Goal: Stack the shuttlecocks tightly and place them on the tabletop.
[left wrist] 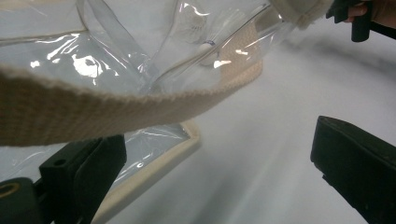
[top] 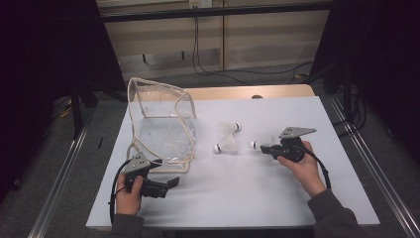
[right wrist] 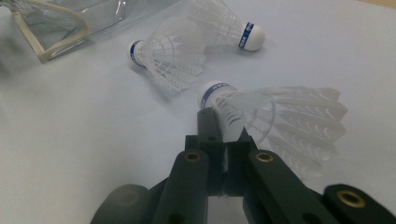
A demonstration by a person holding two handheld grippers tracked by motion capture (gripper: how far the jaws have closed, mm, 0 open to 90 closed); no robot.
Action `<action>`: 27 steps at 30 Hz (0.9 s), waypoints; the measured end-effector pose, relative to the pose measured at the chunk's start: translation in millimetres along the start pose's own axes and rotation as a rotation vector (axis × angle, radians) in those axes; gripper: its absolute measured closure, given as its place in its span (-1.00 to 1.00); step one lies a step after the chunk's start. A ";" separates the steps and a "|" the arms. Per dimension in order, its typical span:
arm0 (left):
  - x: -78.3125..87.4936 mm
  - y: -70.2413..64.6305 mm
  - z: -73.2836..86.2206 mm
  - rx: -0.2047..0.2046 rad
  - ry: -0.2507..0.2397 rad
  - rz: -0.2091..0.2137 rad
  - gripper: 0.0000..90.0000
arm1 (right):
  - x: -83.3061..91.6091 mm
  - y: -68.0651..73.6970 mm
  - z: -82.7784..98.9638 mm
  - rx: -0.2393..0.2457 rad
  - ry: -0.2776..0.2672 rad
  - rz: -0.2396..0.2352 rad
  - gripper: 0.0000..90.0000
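A clear plastic bag (top: 161, 119) with beige trim stands open on the white table (top: 237, 193), at the left. Two white shuttlecocks (top: 227, 145) (top: 230, 128) lie to its right. My right gripper (top: 262, 147) points left and is shut on a third shuttlecock (top: 254, 145). In the right gripper view the jaws pinch its feathers (right wrist: 280, 116) just behind the cork, at the gripper (right wrist: 224, 126). My left gripper (top: 166, 173) is open at the bag's near corner. In the left gripper view the bag's beige strap (left wrist: 93, 107) crosses above the open gripper (left wrist: 219, 163), touching neither jaw.
The table's wooden far edge (top: 247, 92) shows beyond the white top. Metal rails (top: 366, 163) run along both sides of the table. In the left gripper view the other hand and its gripper (left wrist: 359, 18) appear at the top right.
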State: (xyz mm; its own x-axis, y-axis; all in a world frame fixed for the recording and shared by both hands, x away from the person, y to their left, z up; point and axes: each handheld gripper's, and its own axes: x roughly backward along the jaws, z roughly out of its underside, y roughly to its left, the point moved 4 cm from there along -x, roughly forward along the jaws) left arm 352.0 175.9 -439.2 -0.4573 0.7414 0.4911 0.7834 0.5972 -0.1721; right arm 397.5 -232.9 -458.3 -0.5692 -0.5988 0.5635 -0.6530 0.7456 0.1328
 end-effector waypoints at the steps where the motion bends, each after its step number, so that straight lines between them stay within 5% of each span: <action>1: 0.2 0.2 0.0 -0.002 0.001 0.000 -0.92 | 0.1 0.0 -1.0 0.002 -0.002 -0.001 0.98; 27: 0.0 0.3 0.5 0.002 0.000 -0.002 -0.92 | -10.2 3.0 -12.2 0.016 -0.008 -0.014 0.98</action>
State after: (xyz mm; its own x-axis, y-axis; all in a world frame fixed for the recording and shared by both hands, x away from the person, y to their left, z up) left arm 352.0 176.2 -439.7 -0.4585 0.7405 0.4913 0.7818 0.5990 -0.1733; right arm 407.5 -221.0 -453.7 -0.5637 -0.6118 0.5550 -0.6688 0.7324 0.1281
